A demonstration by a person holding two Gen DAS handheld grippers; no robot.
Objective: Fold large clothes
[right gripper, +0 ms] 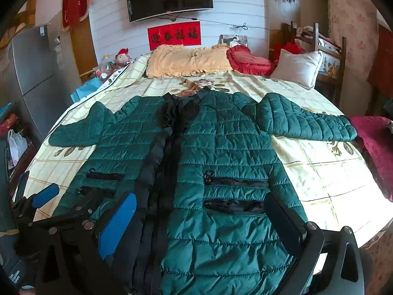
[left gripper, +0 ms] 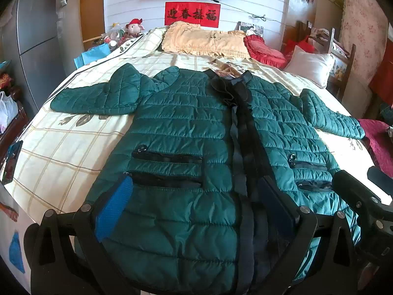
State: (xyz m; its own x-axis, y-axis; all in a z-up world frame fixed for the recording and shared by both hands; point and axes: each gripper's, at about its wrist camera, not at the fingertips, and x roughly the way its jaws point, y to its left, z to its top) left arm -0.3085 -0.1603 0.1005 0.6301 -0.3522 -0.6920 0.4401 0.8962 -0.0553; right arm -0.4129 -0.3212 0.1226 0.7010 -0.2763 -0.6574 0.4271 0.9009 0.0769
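A dark green quilted jacket (left gripper: 186,127) lies flat, front up, on the bed, with both sleeves spread out and a black zip band down the middle. It also shows in the right wrist view (right gripper: 221,147). My left gripper (left gripper: 196,191) is open above the jacket's lower left half, near the hem; its blue pads (left gripper: 115,206) are wide apart. My right gripper (right gripper: 201,211) is open above the lower right half, over the pockets. The left gripper also shows at the left in the right wrist view (right gripper: 81,196). Neither gripper holds cloth.
The bed has a cream checked sheet (left gripper: 61,142). Pillows lie at its head: a yellow one (left gripper: 203,39), a red one (left gripper: 262,49) and a white one (left gripper: 309,66). A grey fridge (left gripper: 36,36) stands at the left. A magenta cloth (right gripper: 373,142) lies at the right edge.
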